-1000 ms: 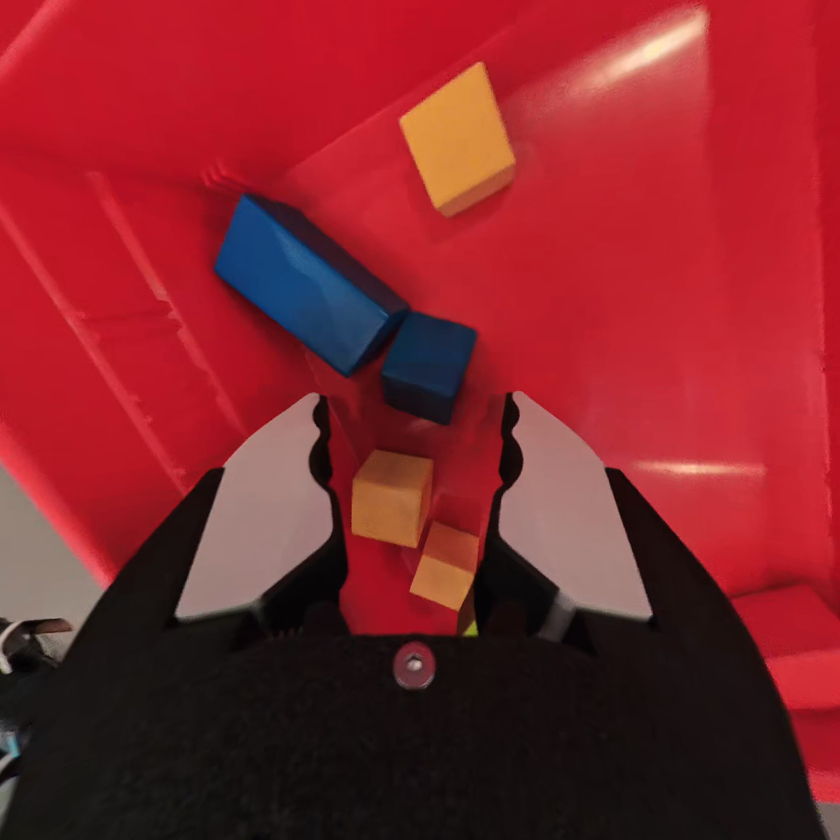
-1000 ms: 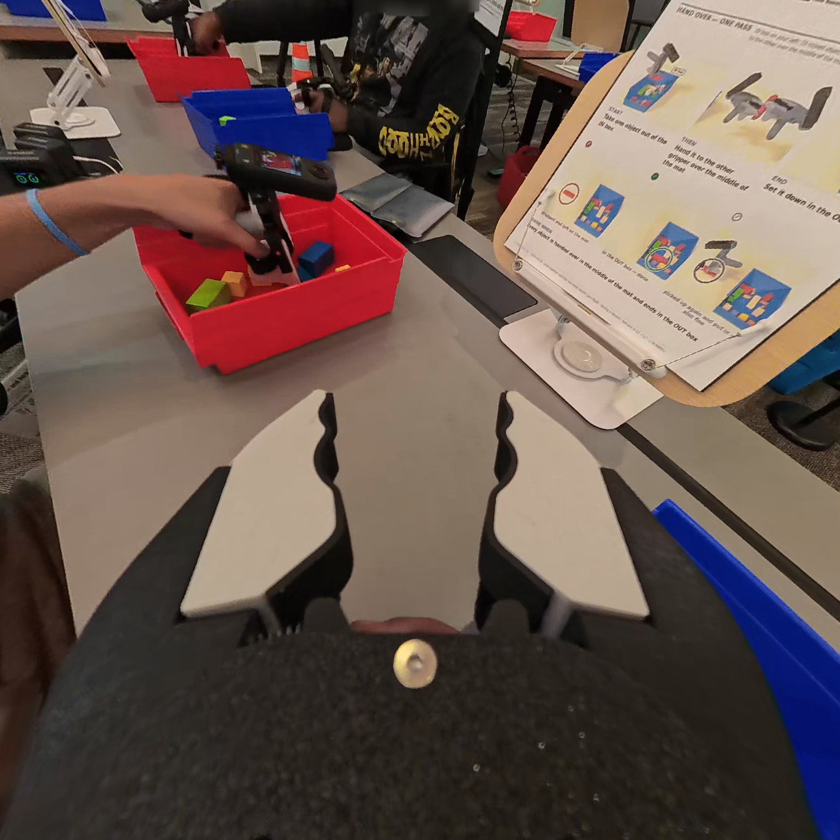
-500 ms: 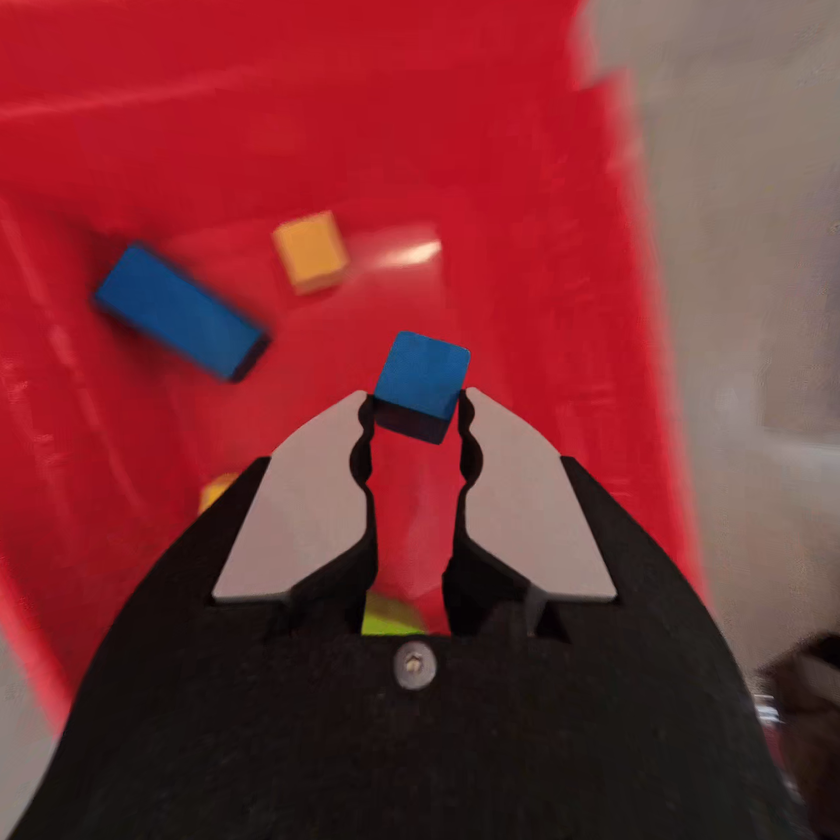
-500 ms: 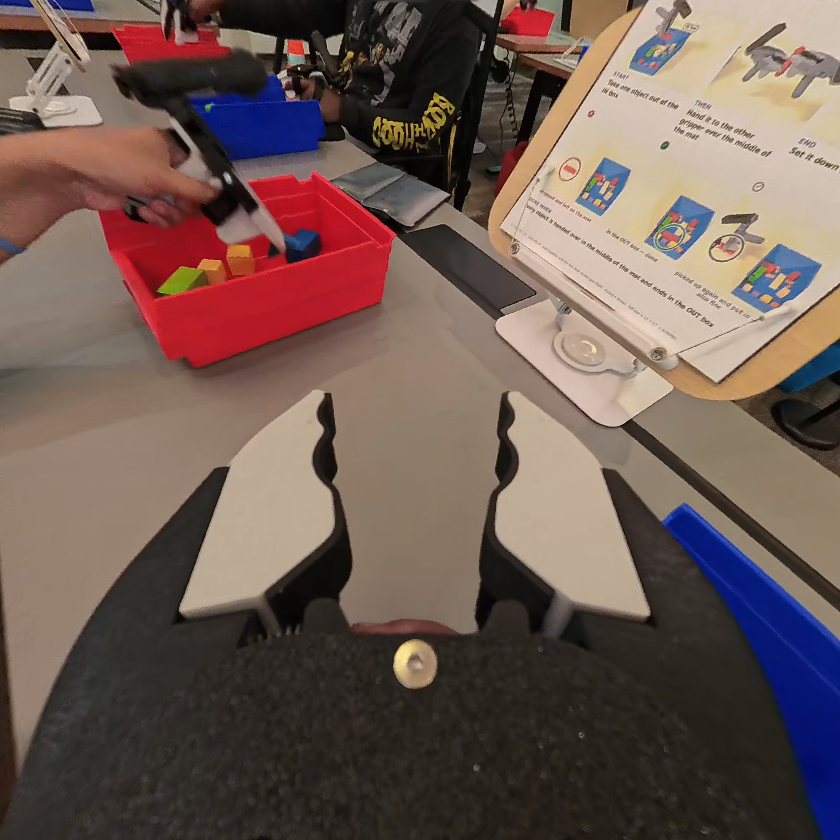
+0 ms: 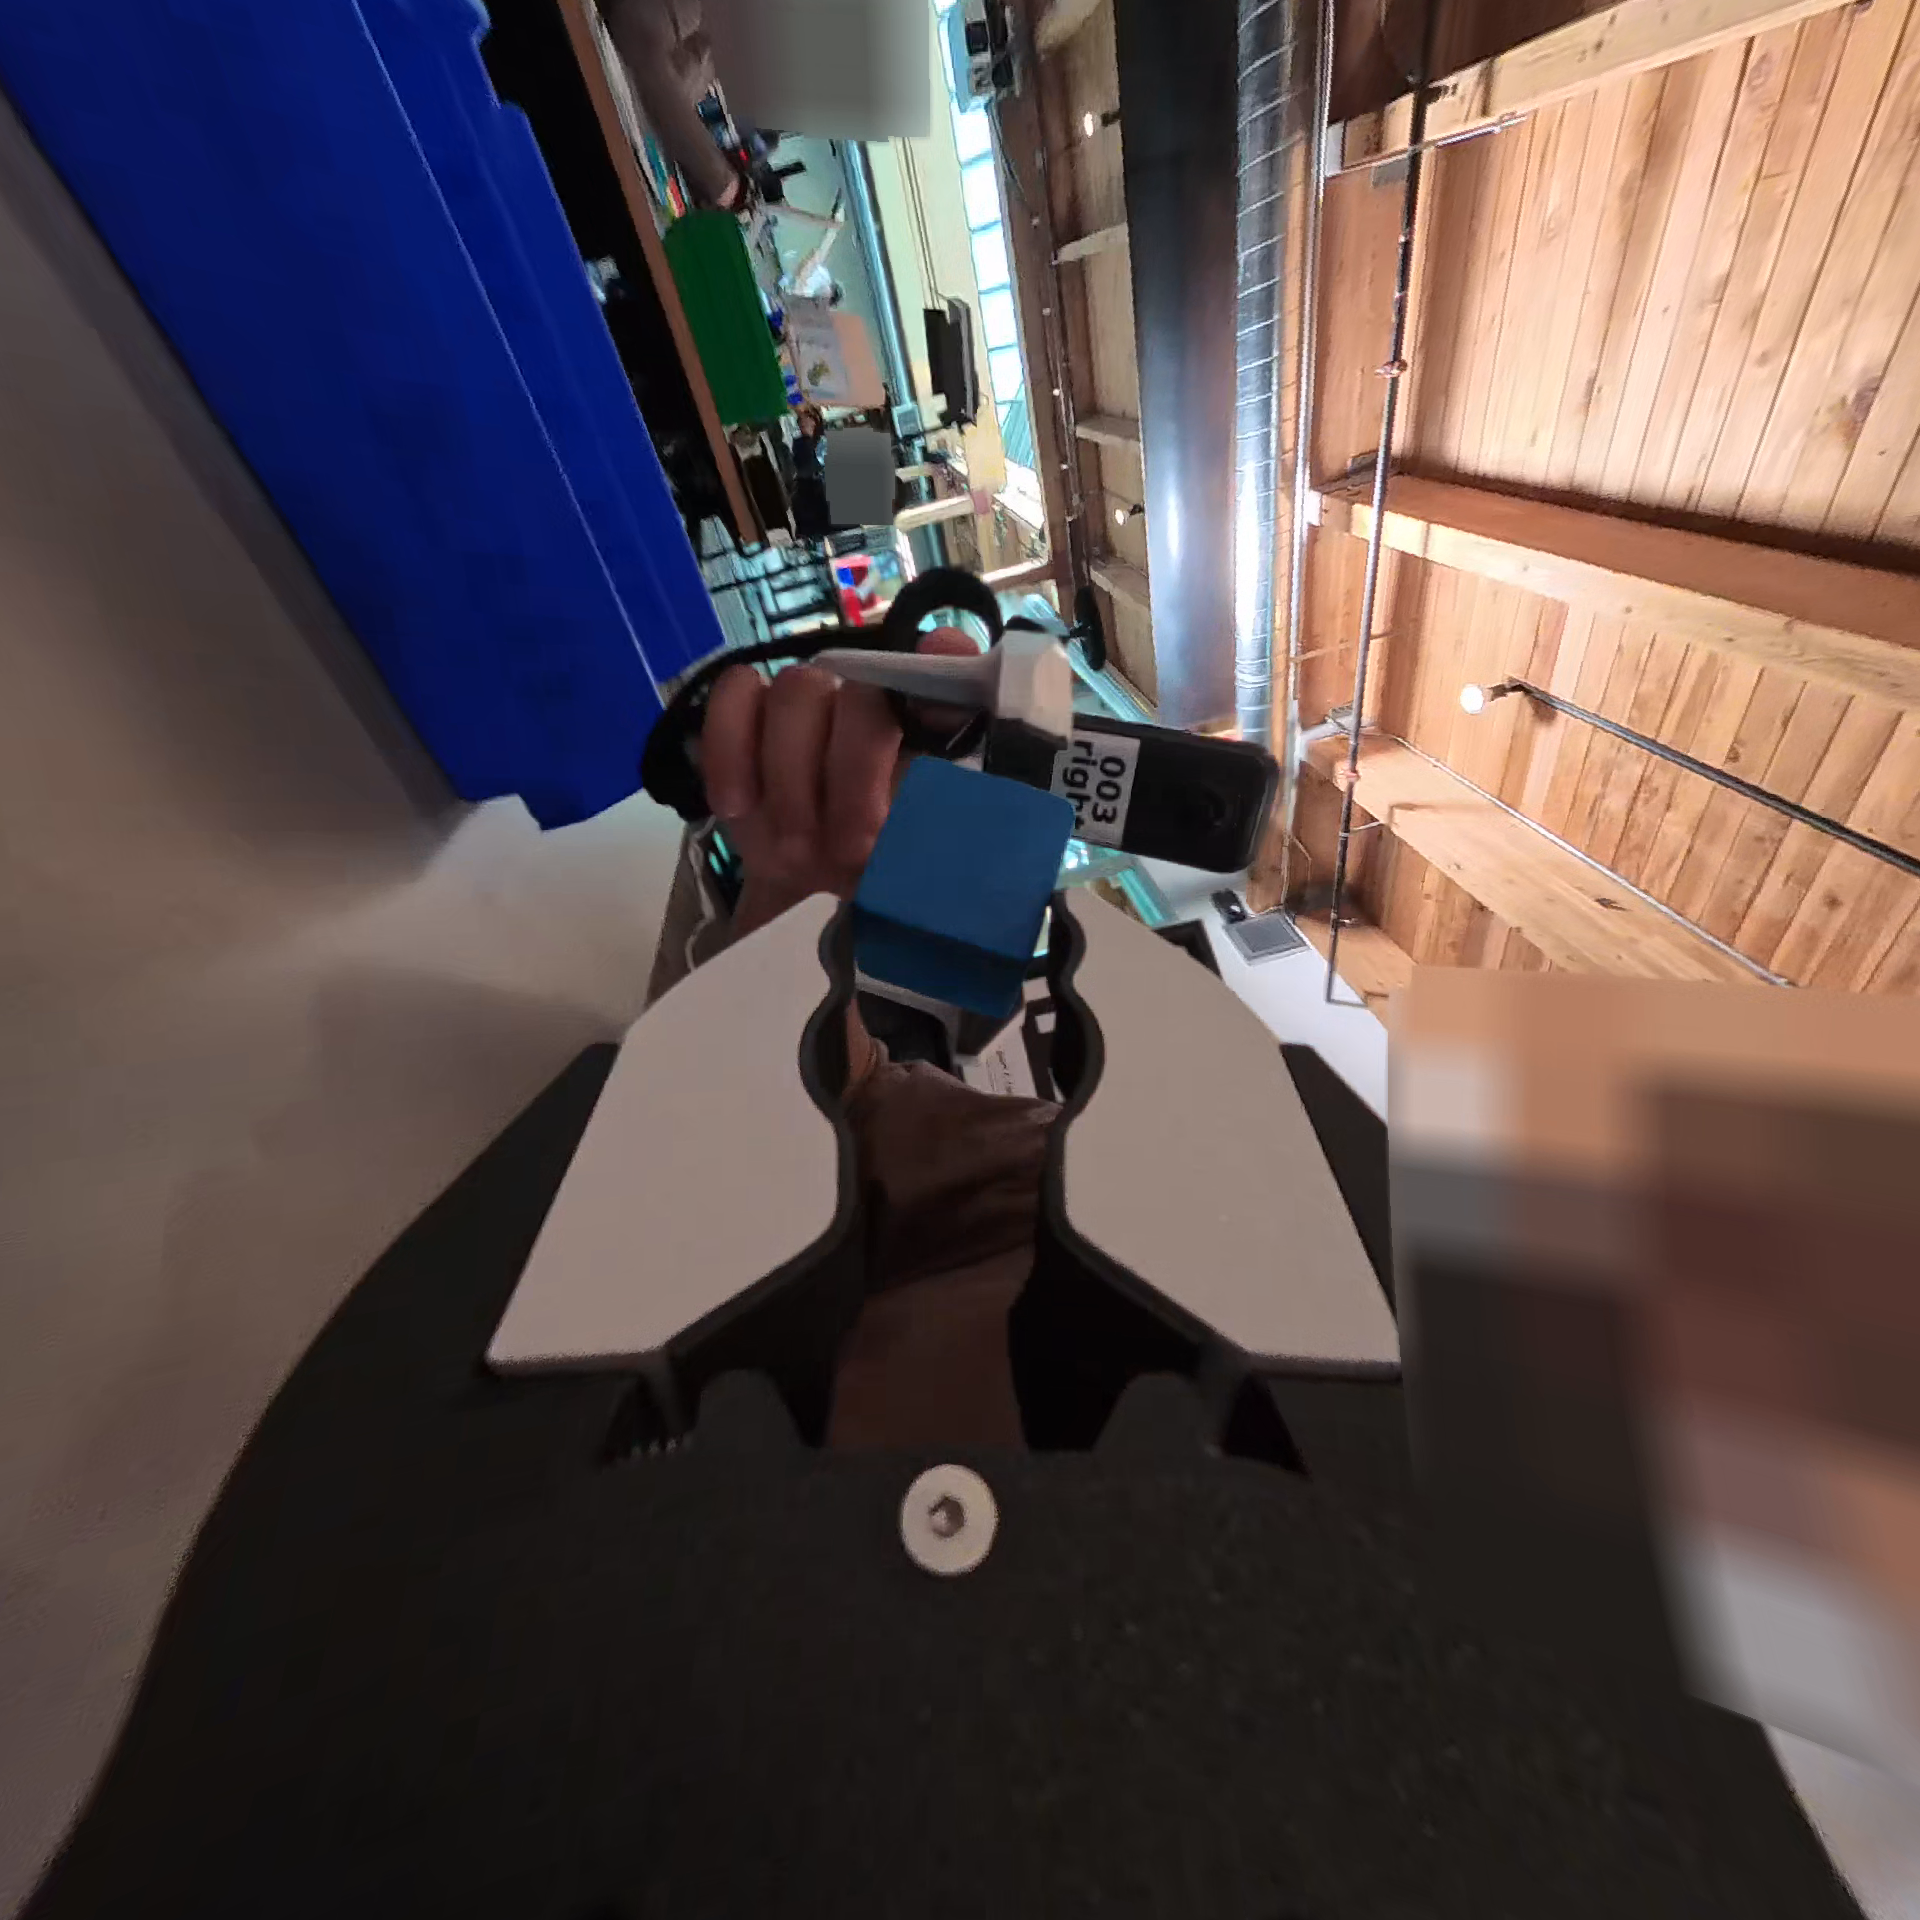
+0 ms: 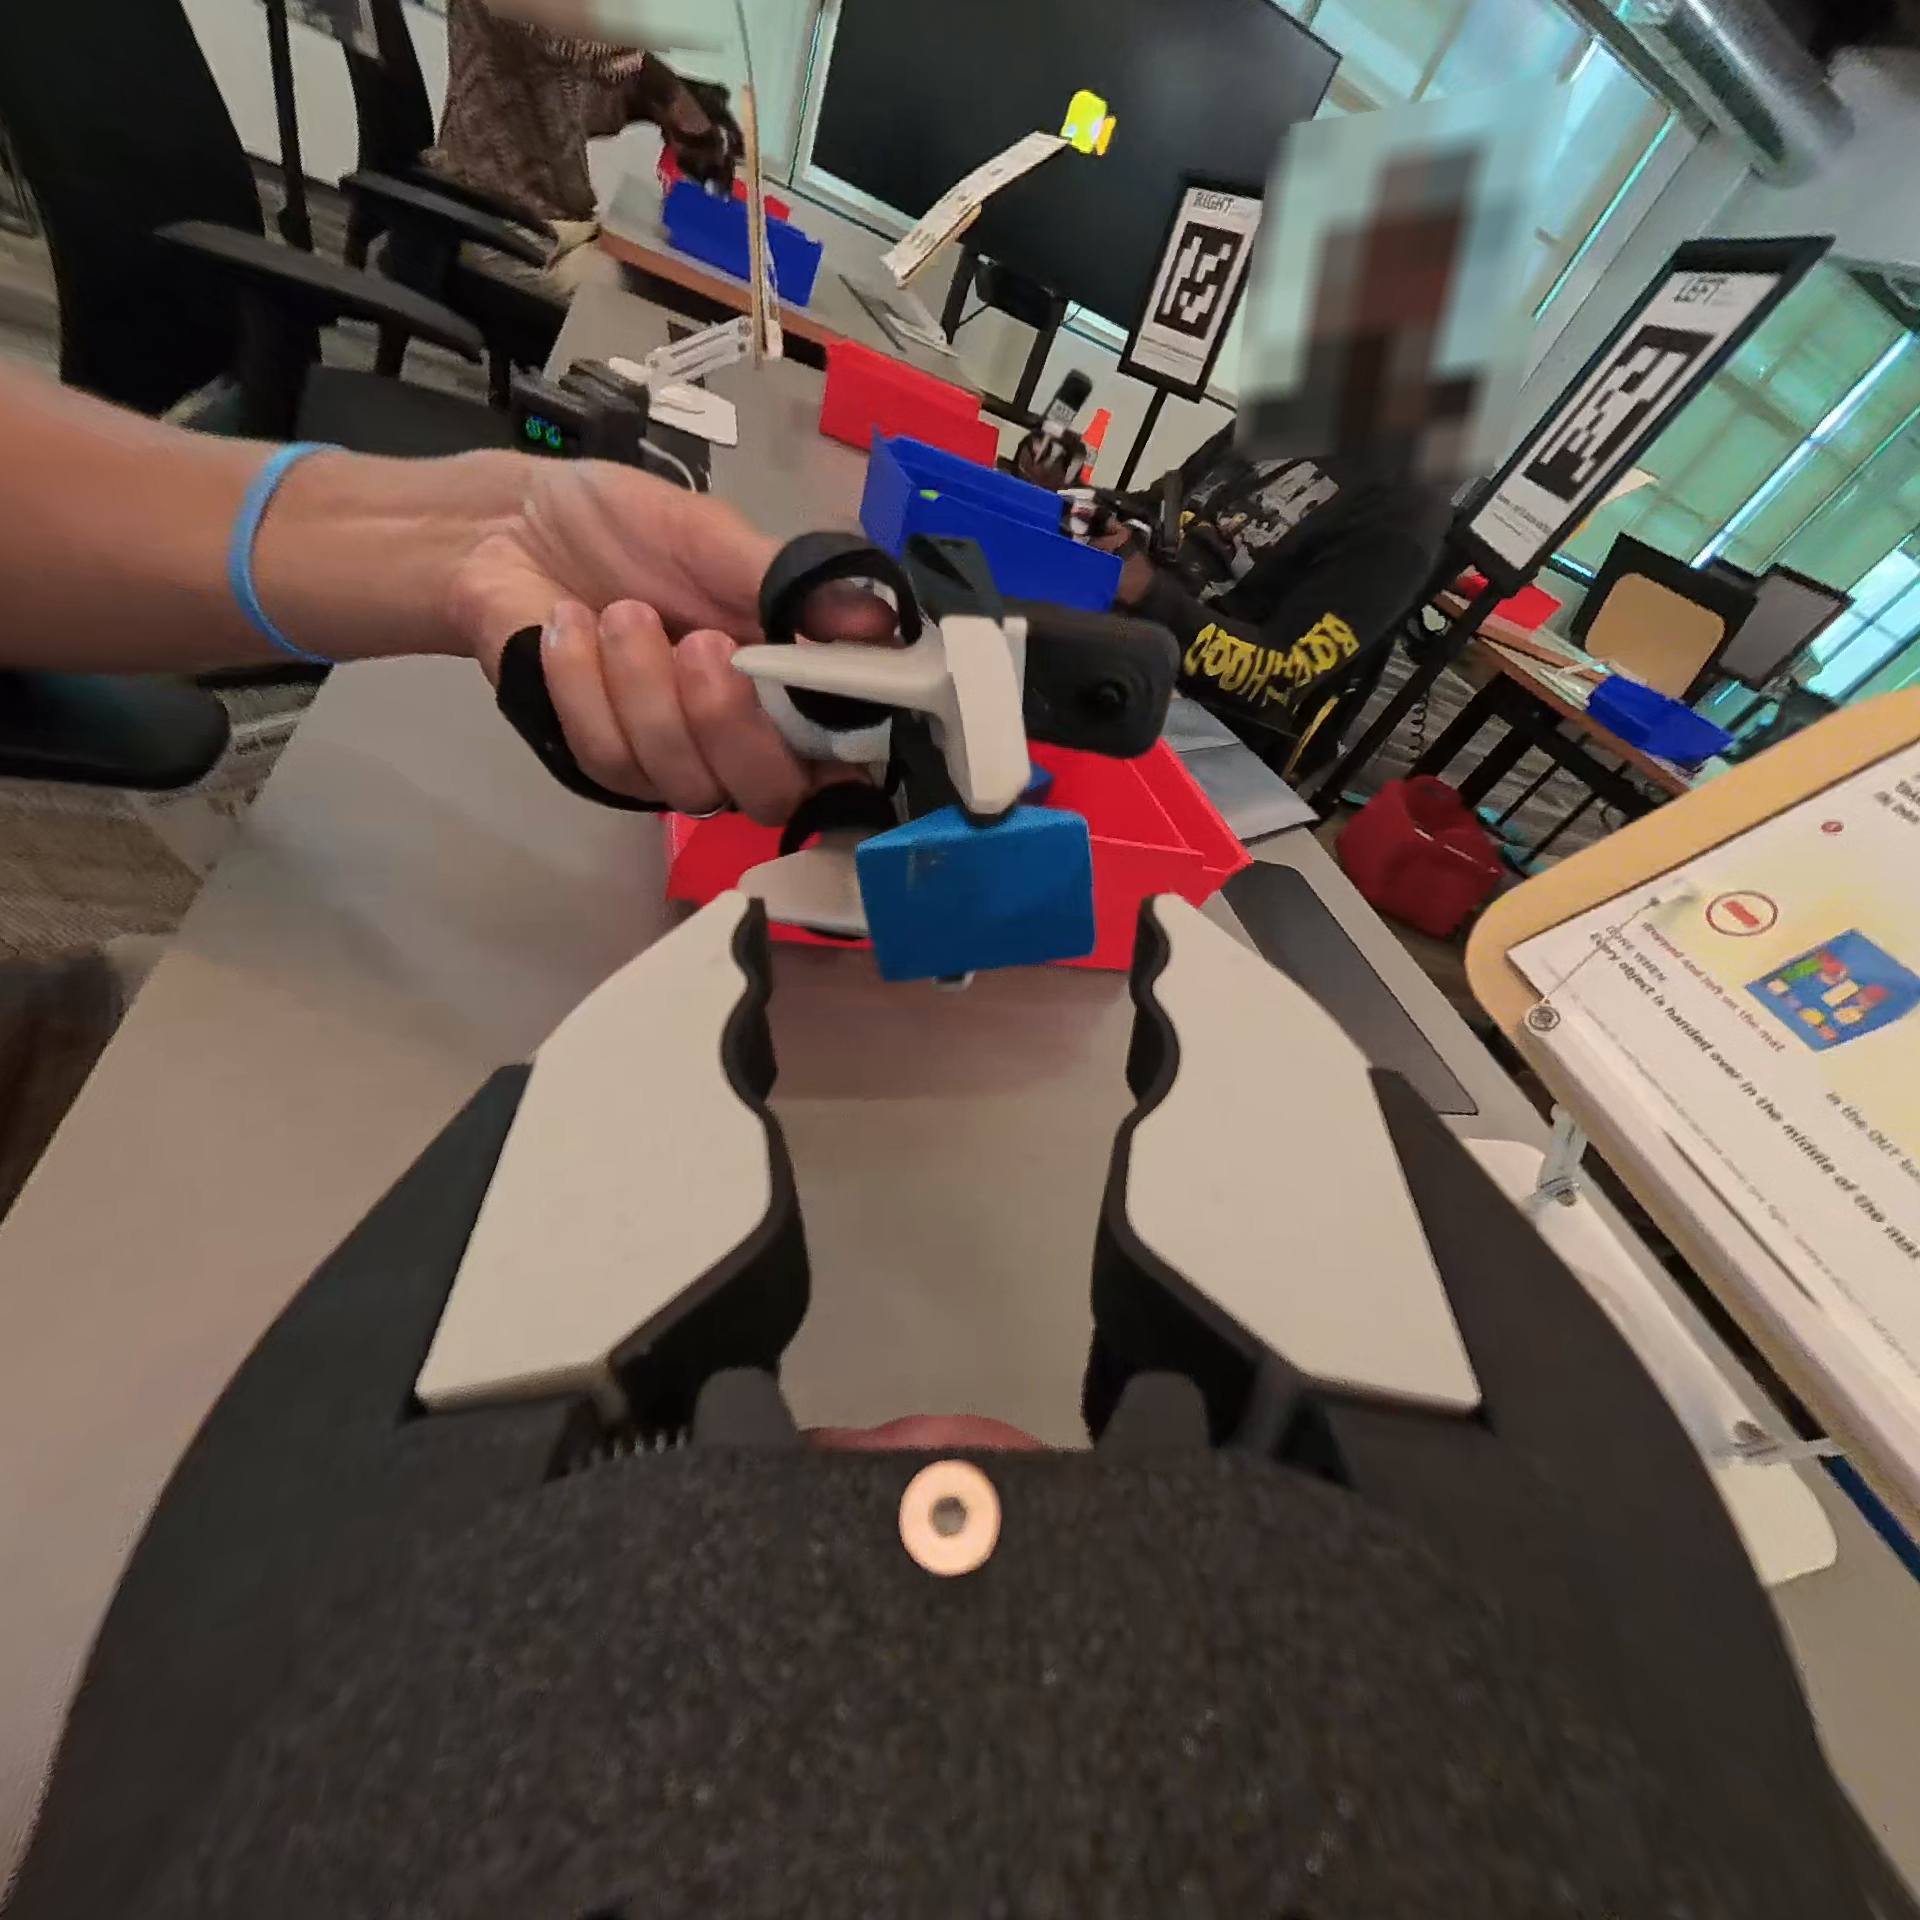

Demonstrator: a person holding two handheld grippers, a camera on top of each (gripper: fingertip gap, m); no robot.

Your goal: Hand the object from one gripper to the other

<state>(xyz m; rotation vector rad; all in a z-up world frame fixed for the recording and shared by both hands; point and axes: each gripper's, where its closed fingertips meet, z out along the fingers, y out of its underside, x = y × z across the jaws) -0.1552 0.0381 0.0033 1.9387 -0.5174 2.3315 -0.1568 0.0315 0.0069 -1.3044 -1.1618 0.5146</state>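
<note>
My left gripper (image 5: pixel 948 935) is shut on a small blue cube (image 5: pixel 956 894) held at its fingertips, in the air. In the right wrist view the same cube (image 6: pixel 977 904) hangs clamped between the left gripper's white fingers (image 6: pixel 987 717), held by a hand (image 6: pixel 623 644) with a blue wristband. My right gripper (image 6: pixel 951 925) is open and empty. The cube sits just beyond its fingertips, in line with the gap and not touching the pads. The left wrist view shows the hand (image 5: pixel 790 769) that holds the right gripper beyond the cube.
A red bin (image 6: pixel 1153 862) stands on the grey table (image 6: pixel 364 935) behind the cube. A blue bin (image 5: pixel 364 364) lies beside the right gripper. An instruction board (image 6: pixel 1714 987) on a stand is at the right. A seated person and other bins are farther back.
My left gripper closed on the blue cube in the red bin, lifted it out and swung it over to the right gripper. The right gripper stayed open and turned to face it.
</note>
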